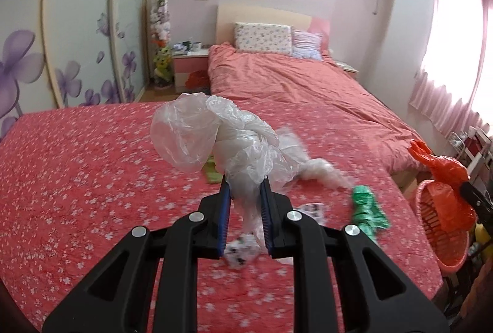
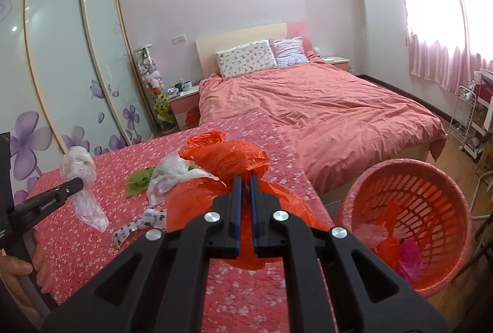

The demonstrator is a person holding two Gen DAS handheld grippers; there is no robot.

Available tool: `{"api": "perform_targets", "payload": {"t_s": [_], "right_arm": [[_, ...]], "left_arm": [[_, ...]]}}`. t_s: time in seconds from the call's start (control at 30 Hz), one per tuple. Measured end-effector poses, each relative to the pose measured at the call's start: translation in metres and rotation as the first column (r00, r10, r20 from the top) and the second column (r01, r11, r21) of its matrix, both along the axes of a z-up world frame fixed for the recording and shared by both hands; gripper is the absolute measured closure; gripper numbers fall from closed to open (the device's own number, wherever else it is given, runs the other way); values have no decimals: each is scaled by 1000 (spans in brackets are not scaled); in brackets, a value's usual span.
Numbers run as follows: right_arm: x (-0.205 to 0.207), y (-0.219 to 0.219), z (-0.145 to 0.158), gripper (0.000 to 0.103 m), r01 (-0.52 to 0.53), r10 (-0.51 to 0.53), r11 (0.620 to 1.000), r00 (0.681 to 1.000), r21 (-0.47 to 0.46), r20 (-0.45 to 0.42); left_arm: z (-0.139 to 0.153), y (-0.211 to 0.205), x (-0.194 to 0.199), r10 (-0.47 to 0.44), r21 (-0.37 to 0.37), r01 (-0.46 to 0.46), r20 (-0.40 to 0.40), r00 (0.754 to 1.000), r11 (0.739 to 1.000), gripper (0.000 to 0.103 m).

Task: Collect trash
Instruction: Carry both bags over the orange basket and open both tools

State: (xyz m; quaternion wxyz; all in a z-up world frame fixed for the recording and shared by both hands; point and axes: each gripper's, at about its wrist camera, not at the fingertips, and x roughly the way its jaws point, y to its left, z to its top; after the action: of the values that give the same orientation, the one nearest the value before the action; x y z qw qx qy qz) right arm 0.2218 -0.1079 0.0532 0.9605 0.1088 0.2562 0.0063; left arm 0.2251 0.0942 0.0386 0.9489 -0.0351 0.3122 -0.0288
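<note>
My left gripper is shut on a clear plastic bag and holds it above the pink flowered bedspread; the bag also shows in the right wrist view. My right gripper is shut on an orange plastic bag, near the bed's right edge; that bag also shows in the left wrist view. A pink basket stands on the floor at right with pink and orange scraps inside. On the bedspread lie another clear bag, a green scrap, a green bag and a black-and-white wrapper.
A second bed with a salmon duvet and two pillows stands beyond. A wardrobe with purple flowers lines the left wall. A nightstand sits between them. A white wire rack stands by the curtained window at right.
</note>
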Motion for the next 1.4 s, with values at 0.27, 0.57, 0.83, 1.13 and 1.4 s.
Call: {"api": "perform_targets", "payload": {"t_s": [0.27,0.57,0.83,1.13,1.4], "right_arm": [[-18,-39,3,96,79,-80,997,997,22,18],[-34,-85,-9,96,168,-169,985,986,44,8],[-46,-127,-26,96,249,-249,966,969,70,-11],[-59,-168,-39,96,329,-329,941,944,83,-14],[-58,-193,-51,96,371,-371,924,928,90,-27]], "left_arm": [[9,-58,-5,-118,-1,118,21,993,993,84],[7,-129,-9,-261,8,261,19,965,965,84],[-6,-181,-11,-360,-4,360,6,933,933,84],[-20,-235,-13,-441,-23,440,-15,898,898,84],[-33,-275,-16,-508,-37,507,-41,860,861,84]]}}
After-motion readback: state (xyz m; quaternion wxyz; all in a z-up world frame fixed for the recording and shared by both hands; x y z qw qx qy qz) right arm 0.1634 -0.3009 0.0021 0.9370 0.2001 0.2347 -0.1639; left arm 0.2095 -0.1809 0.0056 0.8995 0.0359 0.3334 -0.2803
